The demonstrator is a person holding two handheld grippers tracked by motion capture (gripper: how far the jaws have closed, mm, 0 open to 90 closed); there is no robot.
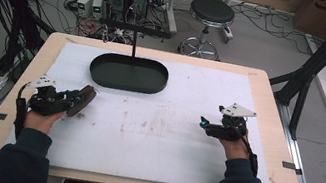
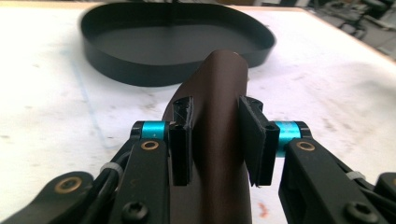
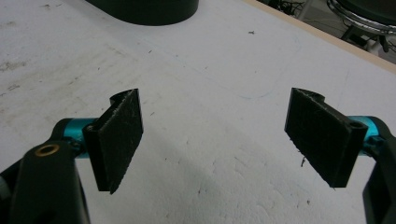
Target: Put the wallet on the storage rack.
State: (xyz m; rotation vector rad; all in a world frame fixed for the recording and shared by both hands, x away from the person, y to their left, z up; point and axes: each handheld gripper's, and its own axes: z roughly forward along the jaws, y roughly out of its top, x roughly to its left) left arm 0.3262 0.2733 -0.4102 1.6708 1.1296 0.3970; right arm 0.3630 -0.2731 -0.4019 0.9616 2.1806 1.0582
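Note:
A dark brown, smooth, elongated object point(image 1: 87, 96) sits between the pads of my left gripper point(image 1: 79, 100) at the left side of the white mat. In the left gripper view both pads point(image 2: 181, 144) press on the brown object point(image 2: 219, 93), whose far end points toward the black oval tray point(image 2: 140, 77). The tray point(image 1: 126, 86) lies at the back middle of the mat with nothing in it. My right gripper point(image 1: 204, 123) rests low at the right side of the mat. Its jaws point(image 3: 219, 135) stand wide apart, with bare mat between them.
A thin black post with a crossbar point(image 1: 135, 41) rises just behind the tray. The white mat point(image 1: 158, 136) covers most of the wooden table point(image 1: 270, 105) and carries faint brown stains in the middle. A stool point(image 1: 211, 13) and computer cases stand on the floor beyond.

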